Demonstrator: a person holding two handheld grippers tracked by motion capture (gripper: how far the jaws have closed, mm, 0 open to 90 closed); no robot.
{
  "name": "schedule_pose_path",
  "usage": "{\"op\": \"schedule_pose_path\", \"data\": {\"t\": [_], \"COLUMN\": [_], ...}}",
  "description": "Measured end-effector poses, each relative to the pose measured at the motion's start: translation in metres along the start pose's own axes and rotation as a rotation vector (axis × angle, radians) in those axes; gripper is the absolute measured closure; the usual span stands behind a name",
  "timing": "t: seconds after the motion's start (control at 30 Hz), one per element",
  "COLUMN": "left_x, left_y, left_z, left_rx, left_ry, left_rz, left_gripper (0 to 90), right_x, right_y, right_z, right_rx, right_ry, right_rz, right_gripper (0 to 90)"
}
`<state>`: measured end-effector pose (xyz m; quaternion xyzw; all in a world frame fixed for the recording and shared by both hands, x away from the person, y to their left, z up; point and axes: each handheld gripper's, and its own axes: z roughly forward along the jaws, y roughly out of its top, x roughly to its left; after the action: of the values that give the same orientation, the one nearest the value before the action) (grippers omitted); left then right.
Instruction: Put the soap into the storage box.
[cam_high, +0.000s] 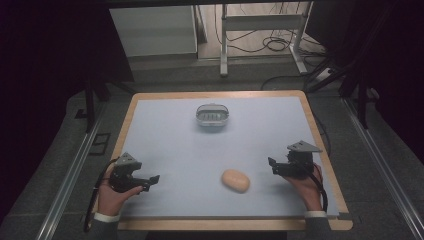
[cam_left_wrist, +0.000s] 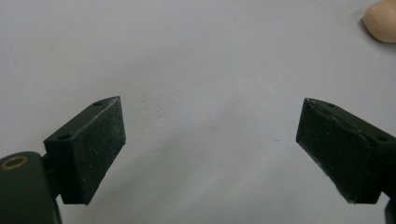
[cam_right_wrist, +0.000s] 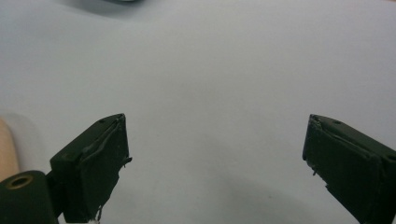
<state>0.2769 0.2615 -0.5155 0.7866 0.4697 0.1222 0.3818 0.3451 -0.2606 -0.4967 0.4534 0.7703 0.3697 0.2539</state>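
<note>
A tan, oval bread-like lump (cam_high: 235, 180) lies on the pale blue mat (cam_high: 175, 145) near the front, between my two hands. Its edge shows at the top right of the left gripper view (cam_left_wrist: 382, 21) and at the left edge of the right gripper view (cam_right_wrist: 7, 149). A small grey oval dish (cam_high: 213, 116) with a ribbed inside stands at the back centre of the mat. My left gripper (cam_high: 150, 182) rests at the front left, open, nothing between its jaws (cam_left_wrist: 210, 144). My right gripper (cam_high: 274, 166) sits at the front right, open and empty (cam_right_wrist: 215, 158).
A wooden table edge (cam_high: 320, 145) frames the mat. Beyond the table stand a white cabinet (cam_high: 155, 30) and a metal frame with cables on the floor (cam_high: 265, 37). Bare mat lies between the lump and the dish.
</note>
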Motion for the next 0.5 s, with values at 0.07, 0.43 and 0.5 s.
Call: {"op": "schedule_pose_path", "data": {"t": [0.07, 0.43, 0.5], "left_x": [-0.001, -0.003, -0.002], "left_y": [0.001, 0.000, 0.001], "left_z": [0.000, -0.003, -0.004], "left_rx": [0.002, -0.007, -0.014], "left_ry": [-0.001, -0.009, -0.007], "left_rz": [0.006, 0.015, 0.014], "left_gripper": [8.3, 8.2, 8.2], "right_x": [0.000, -0.002, -0.002], "right_y": [-0.001, -0.001, -0.001], "right_z": [0.000, -0.010, -0.009], "right_rx": [0.008, 0.003, 0.009], "right_ry": [-0.008, -0.004, -0.002], "right_rz": [-0.013, 0.007, 0.012], "right_gripper": [7.0, 8.8, 9.5]}}
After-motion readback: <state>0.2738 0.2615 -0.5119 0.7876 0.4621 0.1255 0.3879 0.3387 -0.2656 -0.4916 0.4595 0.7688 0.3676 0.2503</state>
